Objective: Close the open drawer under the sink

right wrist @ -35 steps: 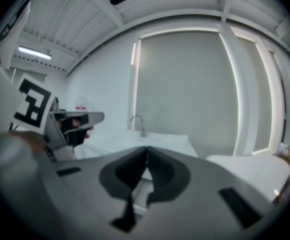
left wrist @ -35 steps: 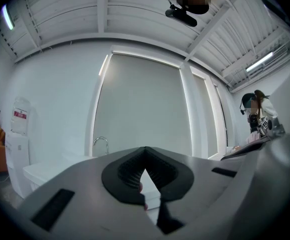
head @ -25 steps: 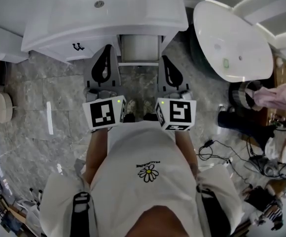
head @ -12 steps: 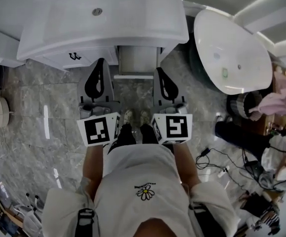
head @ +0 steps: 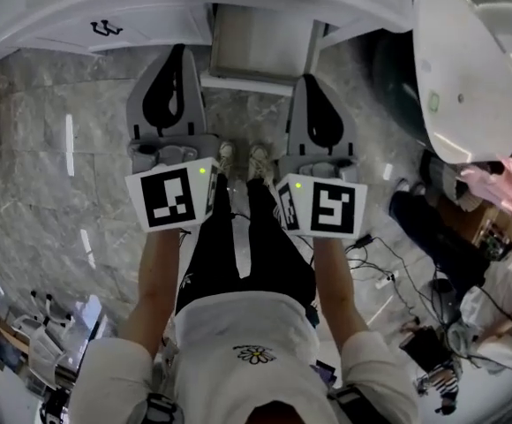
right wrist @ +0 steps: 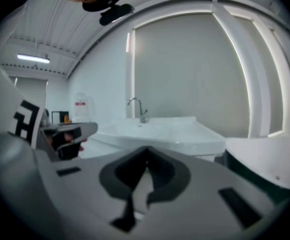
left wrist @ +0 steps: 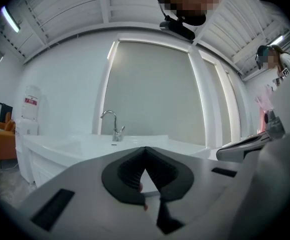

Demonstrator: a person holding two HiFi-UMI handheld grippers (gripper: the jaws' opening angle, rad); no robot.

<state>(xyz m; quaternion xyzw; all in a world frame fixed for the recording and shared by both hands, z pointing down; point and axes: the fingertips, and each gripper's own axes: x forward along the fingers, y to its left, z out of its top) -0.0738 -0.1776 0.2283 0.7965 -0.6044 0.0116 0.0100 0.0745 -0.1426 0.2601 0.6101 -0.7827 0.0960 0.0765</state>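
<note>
The white sink cabinet (head: pixel 106 16) runs along the top of the head view. Its drawer (head: pixel 258 79) stands pulled out at the middle, grey inside with a white front edge. My left gripper (head: pixel 178 53) is held level just left of the drawer, jaws shut and empty. My right gripper (head: pixel 312 81) sits just right of the drawer front, also shut with nothing in it. Both point toward the cabinet. In the gripper views the sink top (left wrist: pixel 85 144) and its faucet (left wrist: pixel 112 126) rise beyond the closed jaws; the drawer is hidden there.
A white oval tub (head: pixel 468 69) stands at the right. Cables (head: pixel 388 276) and gear lie on the marble floor (head: pixel 53 148) at the lower right, near another person (head: pixel 490 184). My feet (head: pixel 238 157) stand between the grippers, close to the drawer.
Both grippers have sunk lower and stayed side by side. The head camera has dropped and come closer, so the sink cabinet has slid to the top edge and the drawer looks larger.
</note>
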